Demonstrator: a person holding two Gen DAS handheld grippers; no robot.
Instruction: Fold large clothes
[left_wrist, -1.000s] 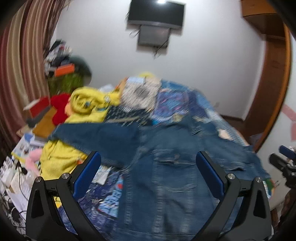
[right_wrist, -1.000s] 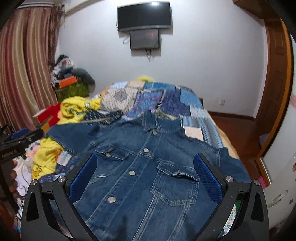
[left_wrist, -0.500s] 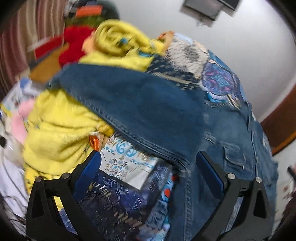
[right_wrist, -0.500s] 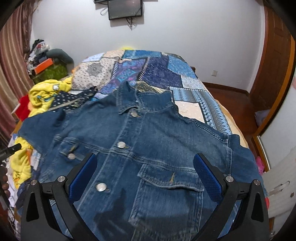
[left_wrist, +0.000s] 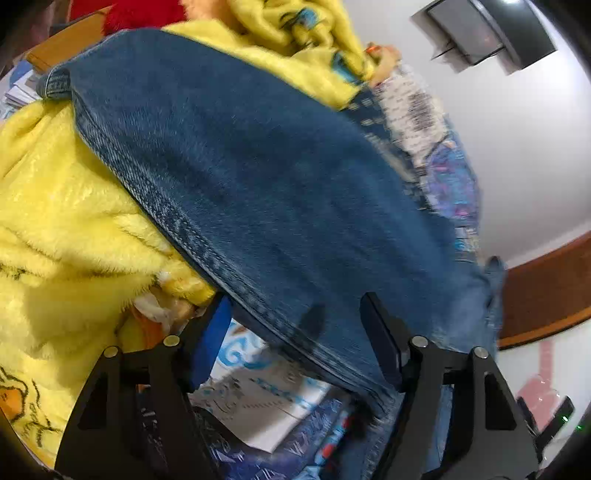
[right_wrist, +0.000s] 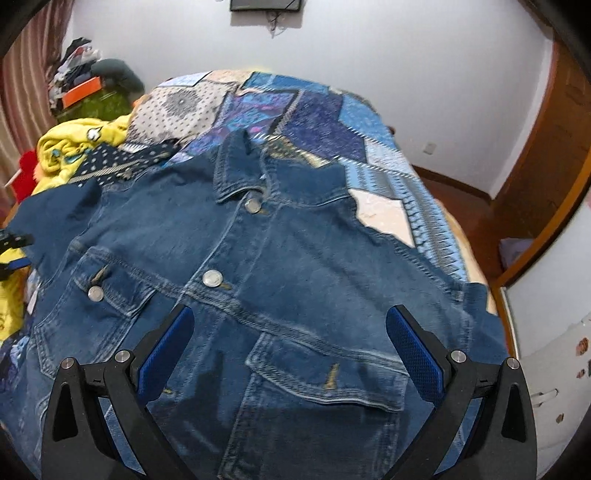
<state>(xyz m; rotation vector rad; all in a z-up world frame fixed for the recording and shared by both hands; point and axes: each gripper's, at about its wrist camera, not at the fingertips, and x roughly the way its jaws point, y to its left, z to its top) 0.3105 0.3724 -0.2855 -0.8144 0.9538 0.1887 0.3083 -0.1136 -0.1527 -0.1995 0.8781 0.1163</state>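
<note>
A blue denim jacket (right_wrist: 280, 280) lies face up and buttoned on a patchwork bed (right_wrist: 325, 122), collar toward the far wall. Its left sleeve (left_wrist: 258, 177) stretches over a yellow fleece blanket (left_wrist: 62, 229). My left gripper (left_wrist: 295, 325) is partly closed, its jaws on either side of the sleeve's lower seam near the armpit, not clamped. My right gripper (right_wrist: 290, 339) is open and empty, hovering just above the jacket's chest pocket (right_wrist: 325, 373).
Yellow fleece (right_wrist: 74, 144) and a red item (right_wrist: 26, 170) are piled at the bed's left. A printed white cloth (left_wrist: 266, 398) lies under the sleeve. A wall TV (right_wrist: 266, 4) hangs at the far end. A wooden door frame (right_wrist: 546, 192) stands on the right.
My left gripper moved down and forward to the sleeve's seam and its jaws narrowed around it. My right gripper moved lower and closer over the jacket front.
</note>
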